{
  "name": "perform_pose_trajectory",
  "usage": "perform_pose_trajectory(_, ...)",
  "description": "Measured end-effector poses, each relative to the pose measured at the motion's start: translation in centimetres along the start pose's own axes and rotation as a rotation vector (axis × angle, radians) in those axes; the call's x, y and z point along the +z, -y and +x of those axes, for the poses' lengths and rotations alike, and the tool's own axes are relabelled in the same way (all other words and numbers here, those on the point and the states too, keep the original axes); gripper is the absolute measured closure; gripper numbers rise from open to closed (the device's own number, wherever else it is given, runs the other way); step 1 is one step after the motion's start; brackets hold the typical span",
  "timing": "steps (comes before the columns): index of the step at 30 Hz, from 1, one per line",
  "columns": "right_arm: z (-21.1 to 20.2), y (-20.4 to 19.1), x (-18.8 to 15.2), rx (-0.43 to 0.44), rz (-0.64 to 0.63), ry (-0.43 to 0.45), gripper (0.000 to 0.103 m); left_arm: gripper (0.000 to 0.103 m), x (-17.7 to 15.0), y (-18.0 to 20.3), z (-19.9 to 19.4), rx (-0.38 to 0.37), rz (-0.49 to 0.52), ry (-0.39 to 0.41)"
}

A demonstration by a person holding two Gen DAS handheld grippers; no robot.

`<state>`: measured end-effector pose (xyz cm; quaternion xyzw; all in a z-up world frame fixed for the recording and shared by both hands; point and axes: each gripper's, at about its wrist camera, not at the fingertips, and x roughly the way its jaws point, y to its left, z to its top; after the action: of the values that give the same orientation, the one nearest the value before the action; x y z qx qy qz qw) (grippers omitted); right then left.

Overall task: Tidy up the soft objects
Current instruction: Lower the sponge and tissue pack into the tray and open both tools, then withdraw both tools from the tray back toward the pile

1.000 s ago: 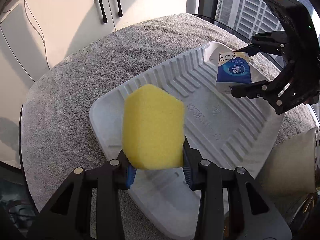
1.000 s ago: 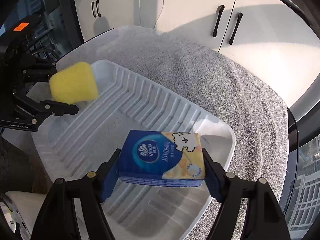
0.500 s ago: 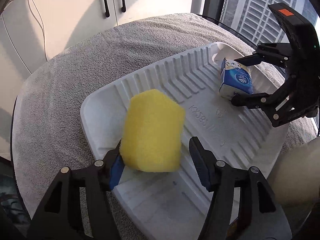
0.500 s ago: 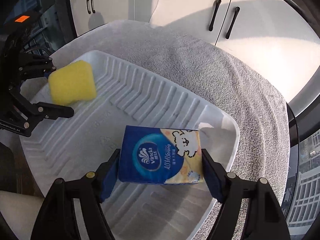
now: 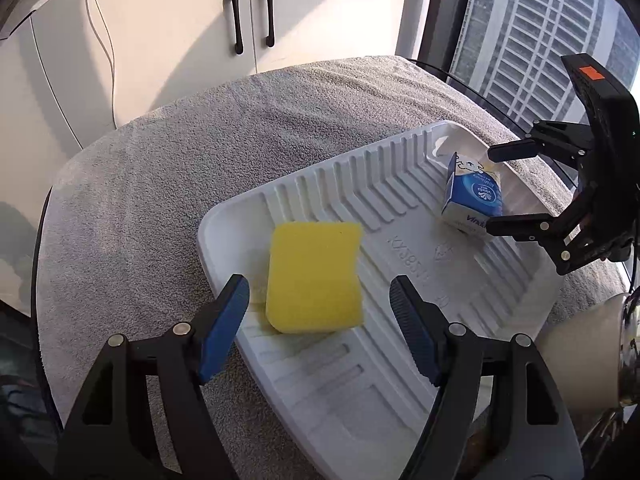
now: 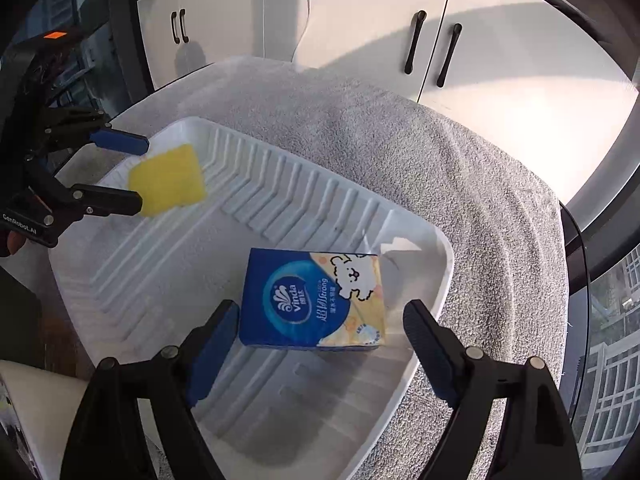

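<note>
A yellow sponge (image 5: 314, 276) lies in the white ribbed tray (image 5: 400, 360) at its near-left end. My left gripper (image 5: 320, 320) is open around it, pads clear of its sides. A blue Vinda tissue pack (image 6: 314, 304) lies in the tray (image 6: 320, 420) near the right corner. My right gripper (image 6: 316, 340) is open, its pads apart from the pack. In the left wrist view the tissue pack (image 5: 474, 196) sits between the right gripper's fingers (image 5: 516, 226). In the right wrist view the sponge (image 6: 168, 180) sits between the left gripper's fingers (image 6: 108, 200).
The tray rests on a grey towel (image 5: 160, 180) that covers a round table. White cabinets (image 5: 180, 20) with black handles stand behind. A window with buildings (image 5: 540, 32) is at the right. A pale rounded object (image 5: 580, 344) sits by the tray's right edge.
Both grippers opened and drew back. The sponge and the tissue pack were let go and now lie in the tray.
</note>
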<state>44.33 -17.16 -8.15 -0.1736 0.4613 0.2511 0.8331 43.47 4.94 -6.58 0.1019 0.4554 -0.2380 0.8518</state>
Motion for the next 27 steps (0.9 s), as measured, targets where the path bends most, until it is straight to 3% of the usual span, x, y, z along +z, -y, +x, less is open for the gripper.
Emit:
perform_pose_trajectory(15,-3.9,1.9,-1.4,-0.021,0.081,0.059,0.015,0.031,-0.8,-2.2,-3.5,0.067,-0.08,0.078)
perform_pose_trajectory(27,-10.0,5.3,-4.1,-0.064,0.218,0.151,0.015,0.031,-4.6,-4.7,-10.5,0.155,-0.238,0.189)
